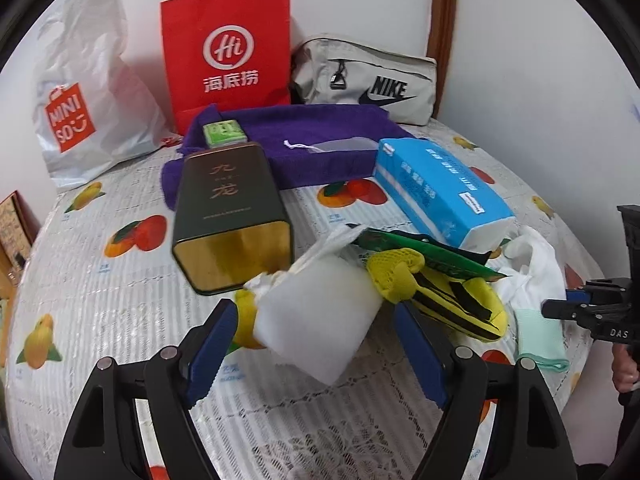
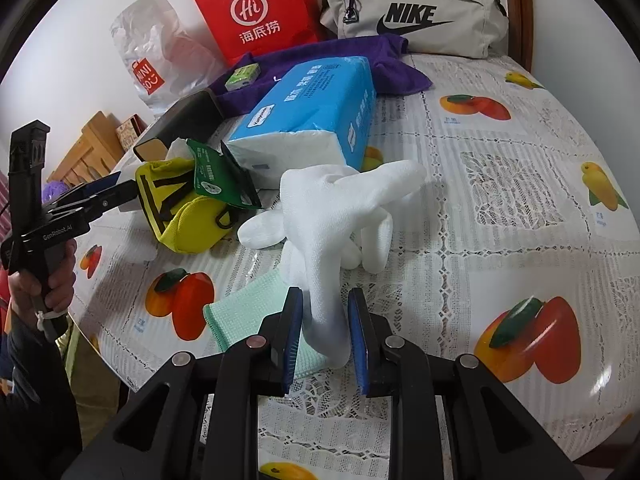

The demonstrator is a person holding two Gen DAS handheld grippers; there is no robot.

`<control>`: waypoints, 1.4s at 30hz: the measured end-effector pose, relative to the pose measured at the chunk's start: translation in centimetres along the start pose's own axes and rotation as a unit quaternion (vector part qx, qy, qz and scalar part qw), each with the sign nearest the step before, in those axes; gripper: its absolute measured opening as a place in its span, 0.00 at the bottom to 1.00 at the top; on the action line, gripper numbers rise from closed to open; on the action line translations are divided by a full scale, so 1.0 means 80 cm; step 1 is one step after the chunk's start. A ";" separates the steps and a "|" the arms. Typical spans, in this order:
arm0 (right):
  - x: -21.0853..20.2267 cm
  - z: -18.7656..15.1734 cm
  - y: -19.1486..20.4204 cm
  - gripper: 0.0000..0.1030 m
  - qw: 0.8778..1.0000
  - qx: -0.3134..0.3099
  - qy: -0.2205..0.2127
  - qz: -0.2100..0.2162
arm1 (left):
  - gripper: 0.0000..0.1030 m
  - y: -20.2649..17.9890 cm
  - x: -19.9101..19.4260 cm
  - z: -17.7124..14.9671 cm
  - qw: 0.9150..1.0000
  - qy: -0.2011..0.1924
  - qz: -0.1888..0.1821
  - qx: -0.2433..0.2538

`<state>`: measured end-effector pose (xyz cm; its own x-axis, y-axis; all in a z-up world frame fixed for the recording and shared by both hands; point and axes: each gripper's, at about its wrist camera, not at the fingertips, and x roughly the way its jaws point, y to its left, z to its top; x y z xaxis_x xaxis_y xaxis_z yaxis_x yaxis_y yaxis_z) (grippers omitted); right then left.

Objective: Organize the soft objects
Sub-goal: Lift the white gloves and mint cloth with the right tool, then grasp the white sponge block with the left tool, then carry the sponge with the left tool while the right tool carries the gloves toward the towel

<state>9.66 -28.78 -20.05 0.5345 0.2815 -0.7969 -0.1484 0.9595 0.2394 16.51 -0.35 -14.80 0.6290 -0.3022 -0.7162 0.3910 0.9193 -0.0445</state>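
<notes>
Left wrist view: my left gripper point(image 1: 316, 356) stands wide open, a white foam block point(image 1: 320, 320) between the pads, untouched, at 12 o'clock, close in. Light, squashy; I'd pinch its flat sides.

Right wrist view: my right gripper point(image 2: 325, 340) is slightly parted around the cuff of a white glove point(image 2: 336, 216); pads don't seem to press. Limp, light; take the bunched cuff.

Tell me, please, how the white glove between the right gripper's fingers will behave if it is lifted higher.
The white glove is probably floppy: its fingers droop in different directions. It looks thin and knitted, so likely very light. The right gripper stands slightly open around its cuff, pads seemingly not pressing, so it may slip out unless the jaws close first.
</notes>
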 end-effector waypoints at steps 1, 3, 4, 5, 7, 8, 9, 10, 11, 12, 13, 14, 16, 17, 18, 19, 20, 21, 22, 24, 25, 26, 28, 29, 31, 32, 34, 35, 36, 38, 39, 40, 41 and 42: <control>0.001 0.000 0.000 0.23 1.000 0.001 0.000 0.000 | 0.52 -0.001 0.001 0.000 1.000 0.001 -0.004 0.004; 0.002 0.001 0.000 0.23 1.000 0.002 0.001 -0.001 | 0.50 -0.002 0.002 0.000 1.000 0.003 -0.005 0.004; 0.003 0.001 0.000 0.23 1.000 0.001 0.002 -0.002 | 0.50 -0.001 0.000 0.001 1.000 -0.002 -0.008 0.002; 0.003 0.002 0.001 0.23 1.000 0.000 0.002 -0.003 | 0.50 0.000 -0.004 0.002 1.000 -0.006 -0.010 -0.001; 0.001 0.002 0.003 0.23 1.000 -0.002 0.001 -0.005 | 0.50 0.001 -0.013 0.004 1.000 -0.014 -0.014 -0.004; 0.000 0.002 0.003 0.23 1.000 -0.003 0.000 -0.007 | 0.50 0.001 -0.020 0.005 1.000 -0.021 -0.015 -0.005; -0.002 0.002 0.005 0.23 1.000 -0.004 -0.002 -0.007 | 0.50 0.001 -0.029 0.006 0.999 -0.028 -0.014 -0.006; -0.003 0.002 0.005 0.23 1.000 -0.005 -0.003 -0.008 | 0.50 0.002 -0.039 0.006 0.999 -0.037 -0.014 -0.009; -0.005 0.002 0.005 0.23 1.000 -0.007 -0.004 -0.009 | 0.50 0.004 -0.047 0.007 0.999 -0.043 -0.015 -0.014; -0.008 0.002 0.007 0.23 1.000 -0.009 -0.006 -0.009 | 0.50 0.005 -0.054 0.007 0.998 -0.050 -0.017 -0.019; -0.010 0.001 0.008 0.23 1.000 -0.011 -0.007 -0.010 | 0.50 0.007 -0.064 0.007 0.998 -0.060 -0.022 -0.029; -0.011 0.001 0.009 0.23 1.000 -0.012 -0.008 -0.011 | 0.50 0.009 -0.069 0.008 0.997 -0.063 -0.026 -0.034; -0.013 0.001 0.010 0.23 1.000 -0.012 -0.009 -0.012 | 0.50 0.011 -0.082 0.008 0.996 -0.070 -0.025 -0.039; -0.013 0.000 0.010 0.23 1.000 -0.011 -0.007 -0.012 | 0.50 0.012 -0.088 0.008 0.996 -0.074 -0.018 -0.041; -0.013 0.000 0.010 0.23 1.000 -0.010 -0.006 -0.012 | 0.50 0.013 -0.094 0.006 0.996 -0.076 -0.013 -0.042; -0.014 -0.001 0.011 0.23 1.000 -0.011 -0.006 -0.011 | 0.50 0.015 -0.098 0.004 0.996 -0.077 -0.010 -0.043; -0.015 -0.002 0.012 0.23 1.000 -0.013 -0.005 -0.012 | 0.50 0.017 -0.102 0.000 0.996 -0.074 -0.006 -0.046; -0.015 -0.003 0.013 0.23 1.000 -0.014 -0.004 -0.012 | 0.50 0.019 -0.104 -0.004 0.996 -0.070 -0.003 -0.048; -0.015 -0.005 0.014 0.23 1.000 -0.017 -0.002 -0.012 | 0.50 0.021 -0.105 -0.009 0.997 -0.065 0.000 -0.049; -0.015 -0.006 0.016 0.27 1.000 -0.019 0.000 -0.011 | 0.50 0.025 -0.107 -0.022 0.997 -0.055 0.012 -0.051; -0.016 -0.006 0.017 0.33 1.000 -0.020 0.000 -0.011 | 0.50 0.028 -0.107 -0.029 0.997 -0.050 0.019 -0.052; -0.016 -0.006 0.018 0.35 1.000 -0.020 -0.001 -0.010 | 0.50 0.030 -0.106 -0.037 0.997 -0.042 0.026 -0.053; -0.020 -0.007 0.020 0.46 1.000 -0.024 -0.006 -0.009 | 0.50 0.035 -0.102 -0.054 0.997 -0.024 0.036 -0.058; -0.022 -0.007 0.021 0.50 1.000 -0.027 -0.010 -0.011 | 0.50 0.039 -0.098 -0.063 0.997 -0.015 0.038 -0.062; -0.027 -0.006 0.022 0.68 0.999 -0.030 -0.022 -0.020 | 0.50 0.048 -0.091 -0.079 0.996 0.000 0.038 -0.075; -0.029 -0.005 0.023 0.70 0.999 -0.030 -0.029 -0.022 | 0.52 0.050 -0.087 -0.086 0.996 0.006 0.042 -0.079; -0.029 0.001 0.024 0.79 0.999 -0.028 -0.038 -0.023 | 0.52 0.054 -0.081 -0.096 0.995 0.014 0.049 -0.083; -0.027 0.004 0.025 0.80 0.999 -0.029 -0.039 -0.024 | 0.53 0.056 -0.077 -0.101 0.995 0.018 0.050 -0.087; -0.023 0.007 0.027 0.82 0.998 -0.032 -0.040 -0.027 | 0.53 0.057 -0.074 -0.104 0.994 0.022 0.049 -0.090; -0.012 0.013 0.029 0.82 0.998 -0.035 -0.038 -0.038 | 0.63 0.059 -0.069 -0.108 0.994 0.028 0.046 -0.094; -0.003 0.016 0.029 0.82 0.998 -0.035 -0.033 -0.045 | 0.65 0.058 -0.067 -0.109 0.994 0.029 0.046 -0.093; 0.002 0.017 0.029 0.82 0.998 -0.034 -0.030 -0.048 | 0.69 0.058 -0.064 -0.109 0.994 0.030 0.048 -0.089; 0.010 0.019 0.028 0.82 0.998 -0.033 -0.024 -0.051 | 0.73 0.056 -0.062 -0.108 0.994 0.031 0.052 -0.086; 0.018 0.020 0.028 0.82 0.998 -0.031 -0.019 -0.054 | 0.74 0.056 -0.059 -0.107 0.994 0.032 0.057 -0.084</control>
<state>11.43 -26.25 -19.75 0.5808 0.1777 -0.7944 -0.1389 0.9832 0.1184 9.50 7.35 -17.58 0.6174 -0.1815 -0.7654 0.1979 0.9776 -0.0722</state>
